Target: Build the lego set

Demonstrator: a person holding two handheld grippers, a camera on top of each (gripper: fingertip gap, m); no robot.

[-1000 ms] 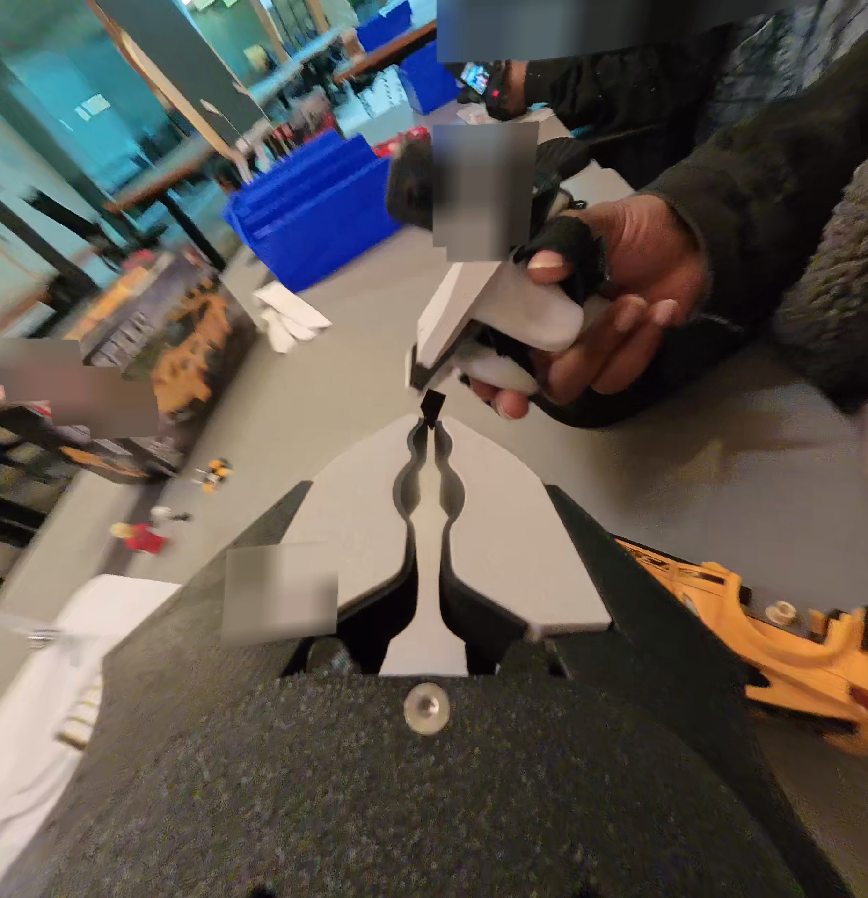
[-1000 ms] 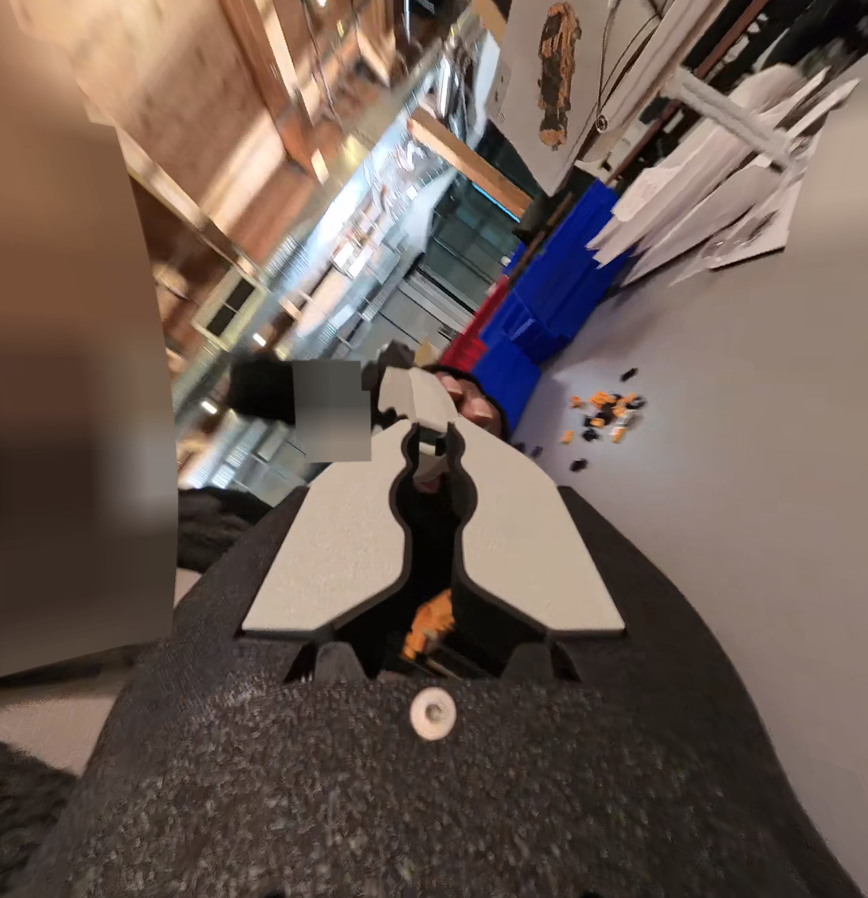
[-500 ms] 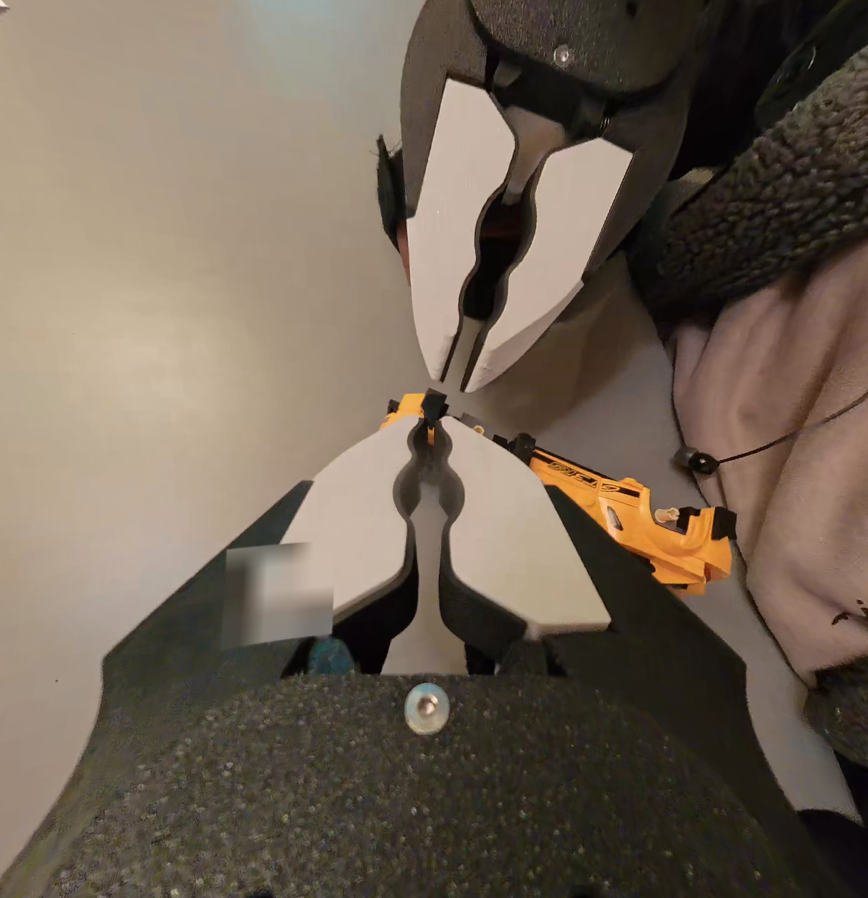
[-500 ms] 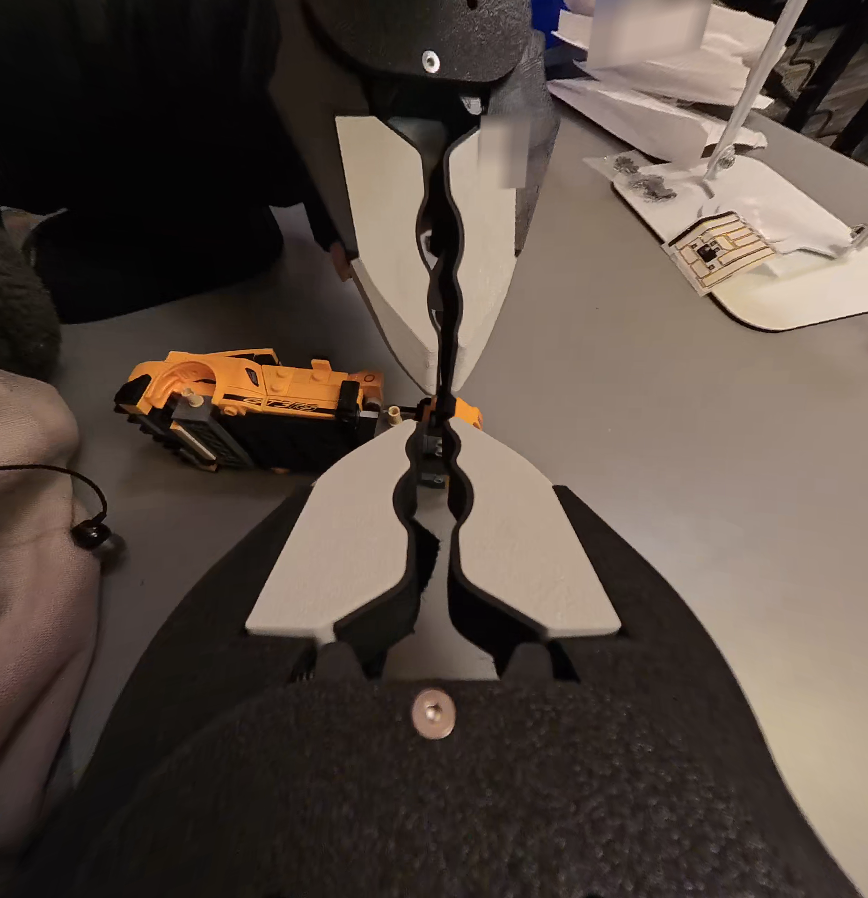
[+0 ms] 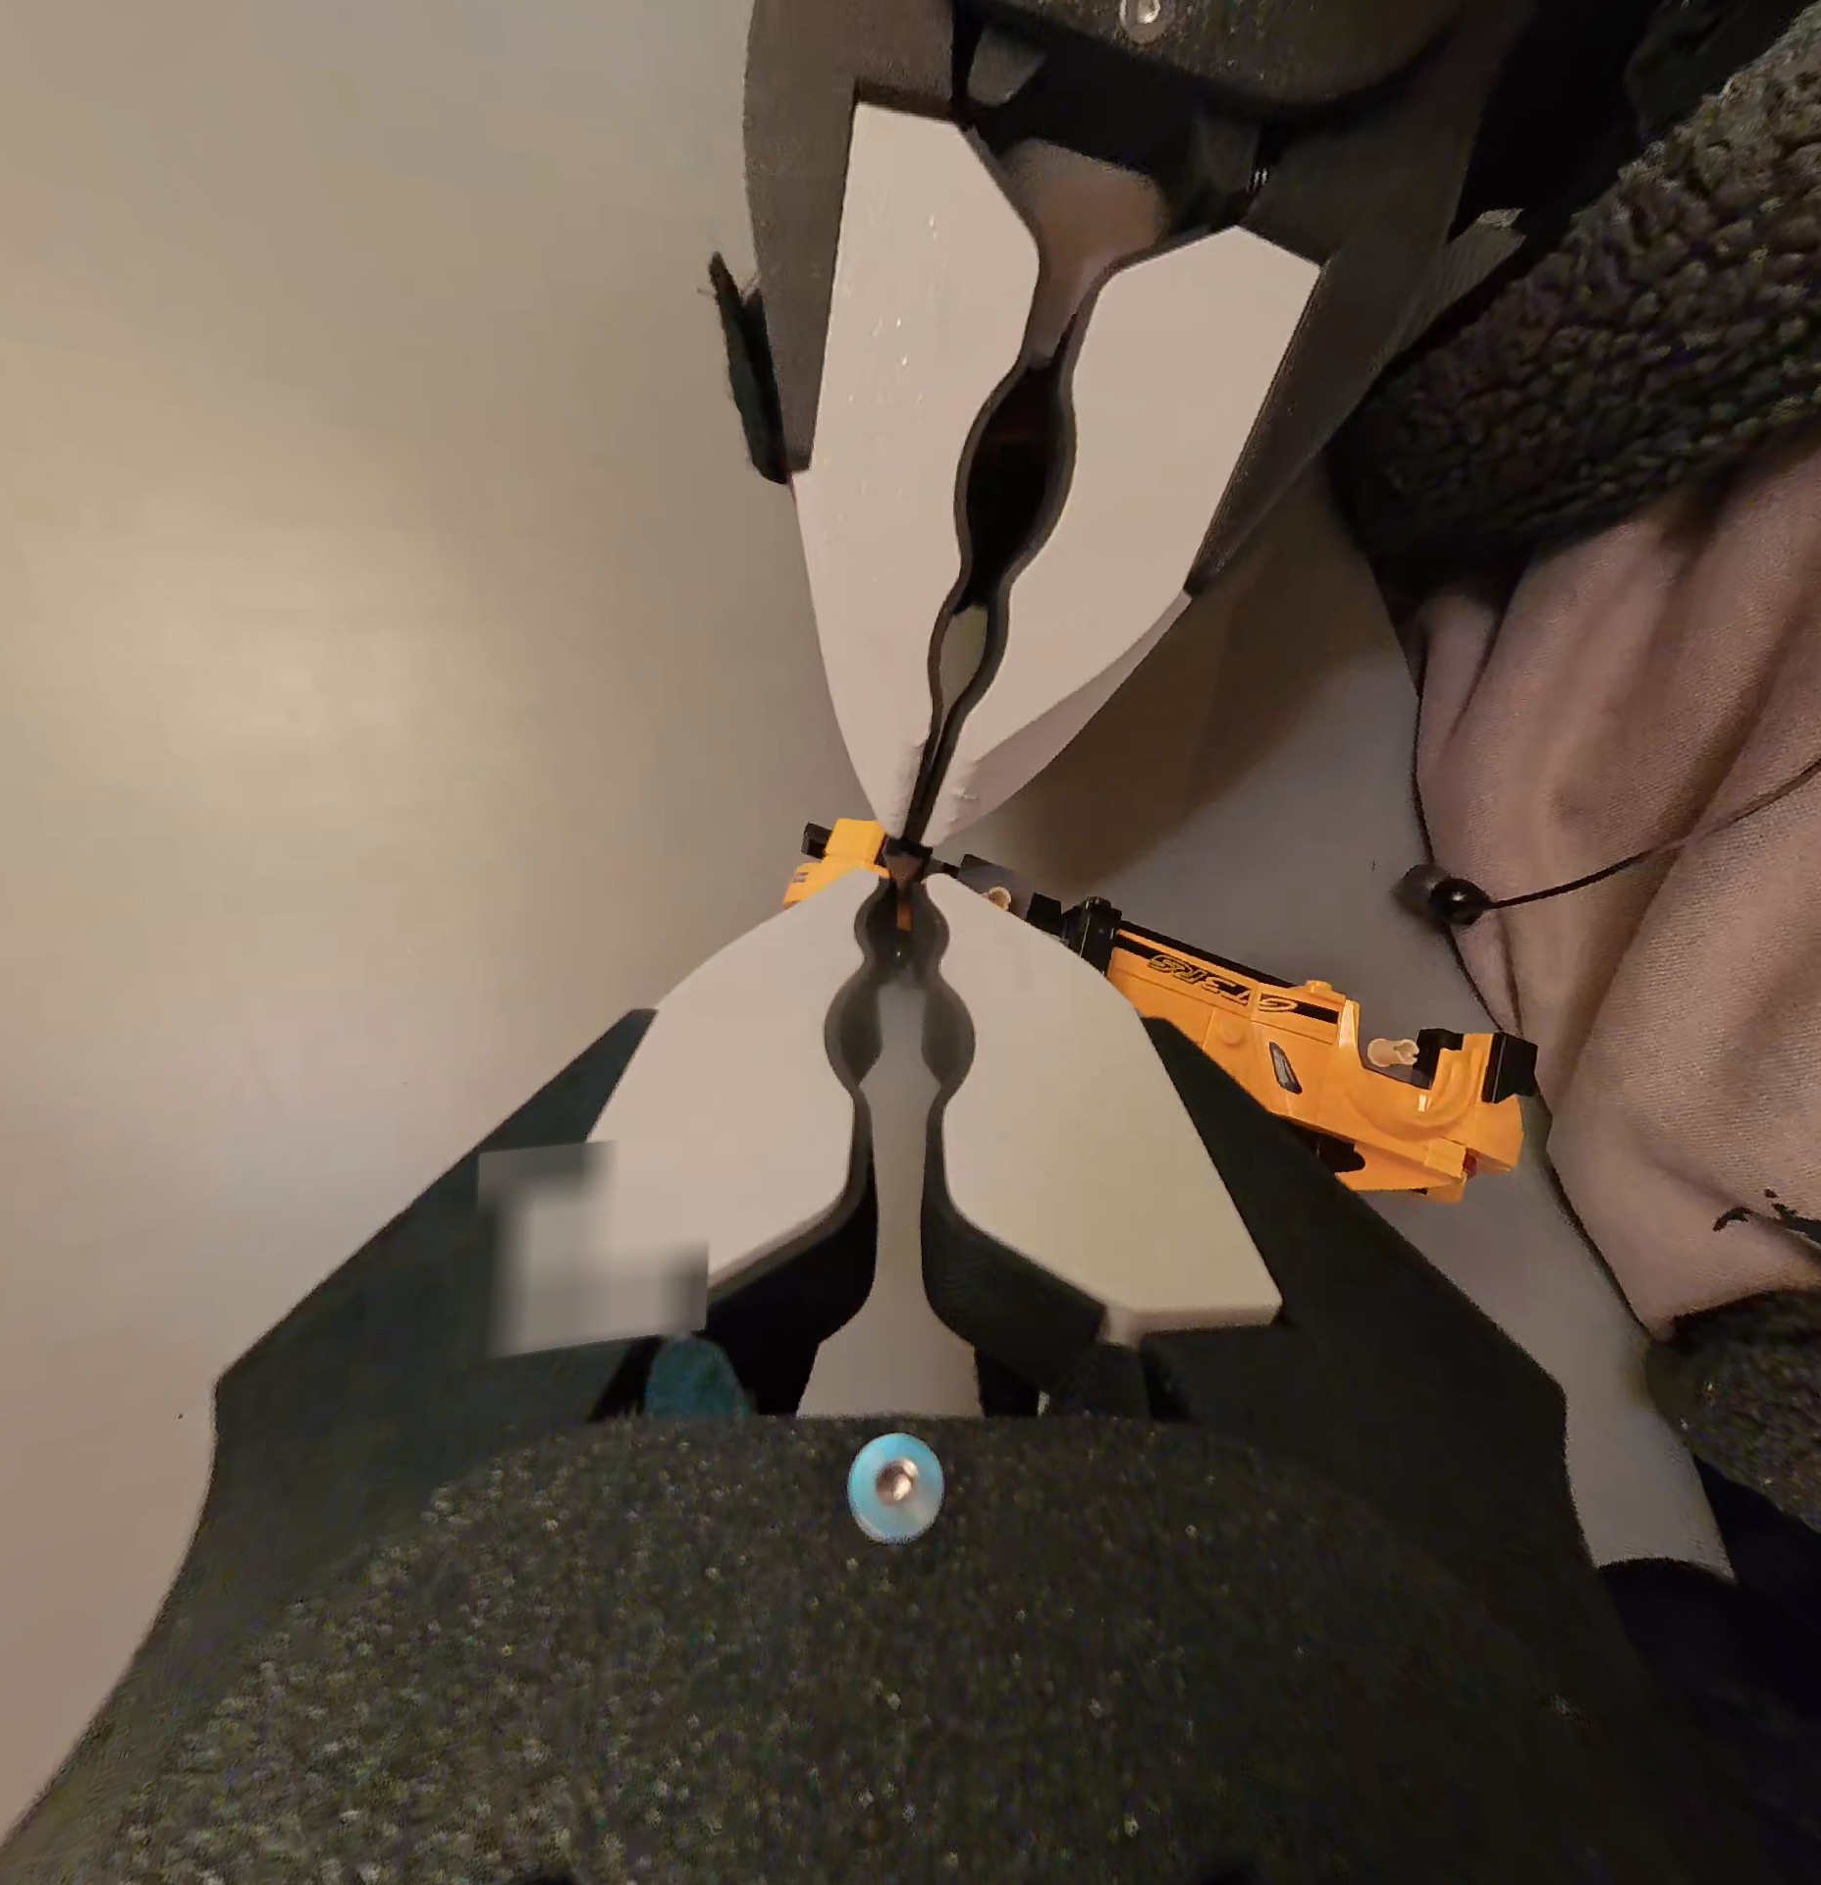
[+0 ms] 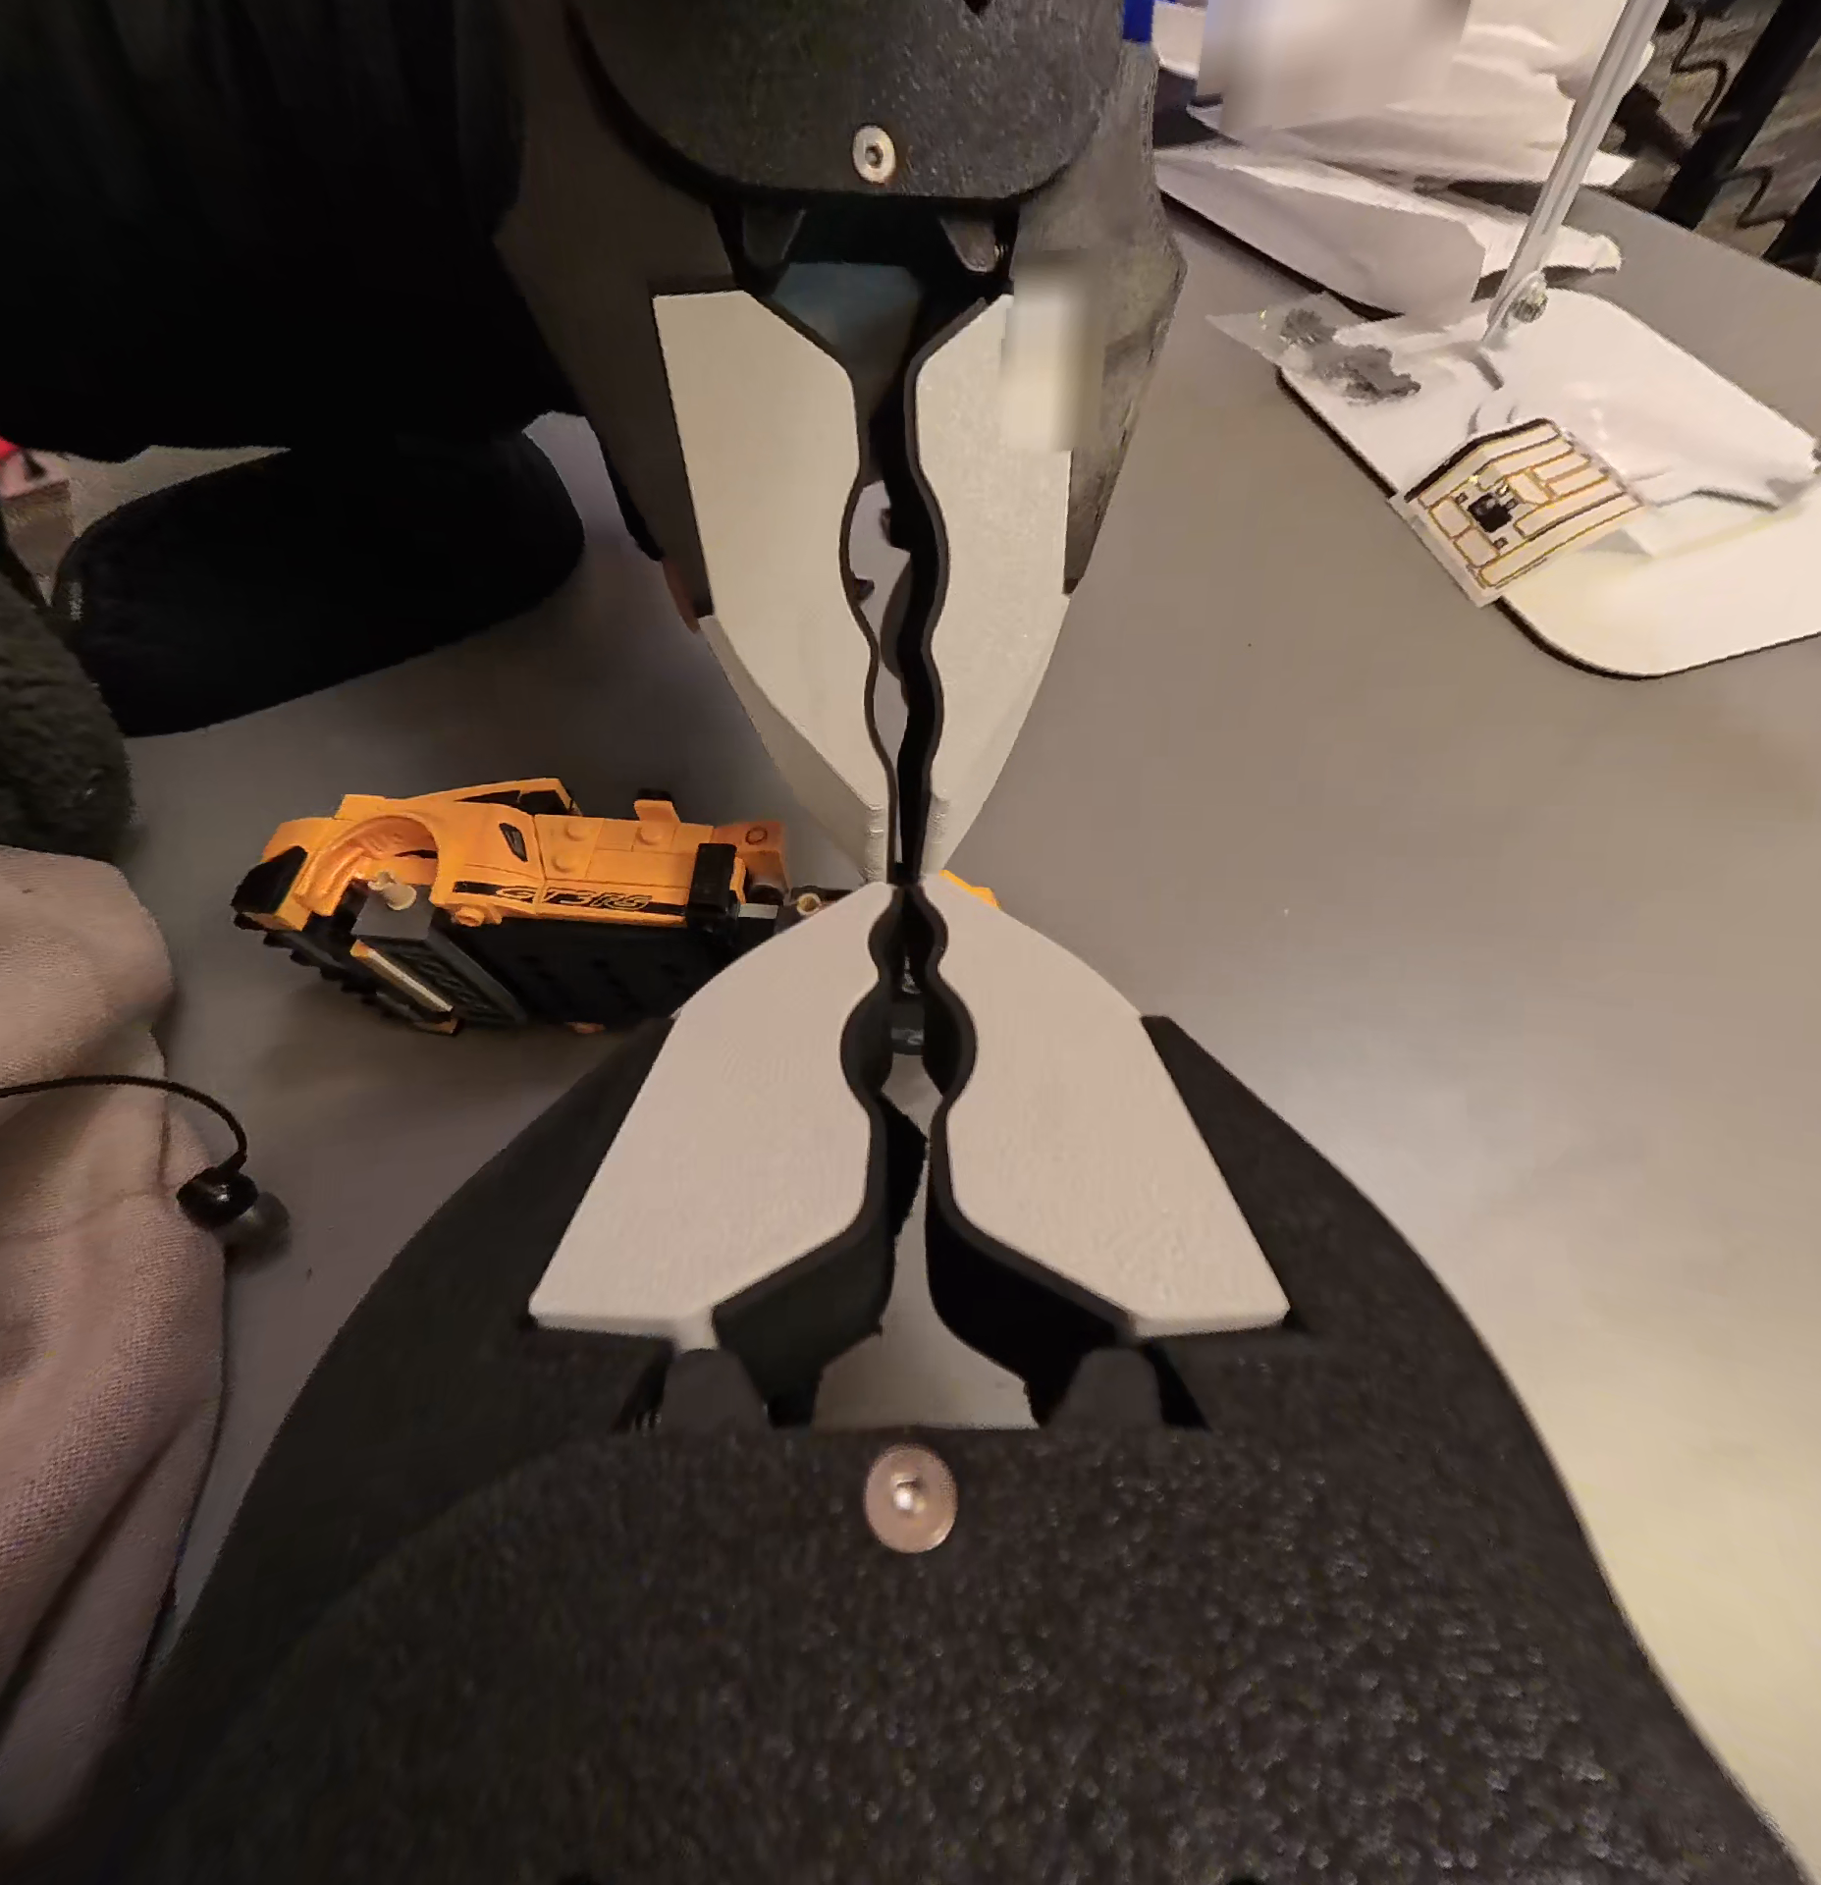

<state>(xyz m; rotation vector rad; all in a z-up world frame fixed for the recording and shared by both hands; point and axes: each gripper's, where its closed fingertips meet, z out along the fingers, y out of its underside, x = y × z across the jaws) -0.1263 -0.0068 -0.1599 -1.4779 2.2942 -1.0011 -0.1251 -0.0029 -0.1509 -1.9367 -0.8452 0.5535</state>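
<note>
My left gripper [image 5: 898, 903] is shut on a small black Lego piece [image 5: 904, 857] held at its tips, just above the table. My right gripper [image 5: 911, 821] comes in from above, jaws closed, its tips touching the far end of that piece. In the right wrist view the two grippers meet tip to tip, right gripper [image 6: 908, 900] below and left gripper [image 6: 901, 862] above. The piece is hidden there. An orange and black Lego car [image 5: 1294, 1071] lies on its side on the grey table right behind the tips. It also shows in the right wrist view [image 6: 498, 898].
A beige garment with a black earbud on a cord [image 6: 217, 1199] lies beside the car. A dark fleece sleeve [image 5: 1599, 357] is close on the right. A white board [image 6: 1650, 571] carrying a small gold-patterned card and a metal stand, plus loose papers [image 6: 1345, 204], sit at the back right. My left and right fingertips are right by each other.
Both grippers swung down from facing the room to the table over the car. Since half a second ago the right gripper has closed and moved in until its tips touch the black piece.
</note>
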